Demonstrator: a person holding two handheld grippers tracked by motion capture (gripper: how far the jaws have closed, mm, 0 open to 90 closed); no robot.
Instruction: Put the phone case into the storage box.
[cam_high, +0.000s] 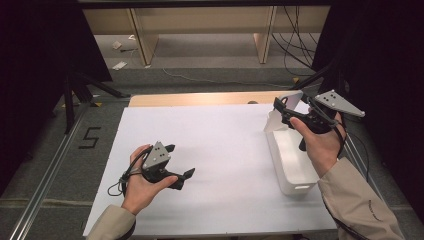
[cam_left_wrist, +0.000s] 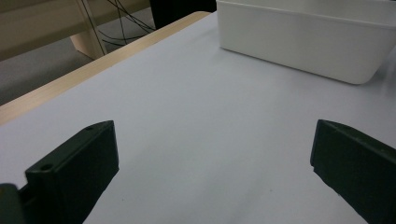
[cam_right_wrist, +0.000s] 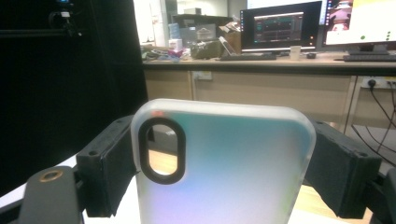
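Frosted translucent phone case (cam_right_wrist: 224, 168) (black camera ring), white bin (cam_high: 295, 165), black tools.

Left gripper (cam_high: 180, 162): low over the white sheet (cam_high: 220, 150), jaws spread wide, nothing between them.
Right gripper (cam_high: 281, 111): raised above the bin's far end, clamped on a pale phone case (cam_high: 280, 117).
White bin (cam_high: 292, 162): on the sheet's right side, lengthwise.
Table (cam_high: 200, 98): wooden far edge bare.
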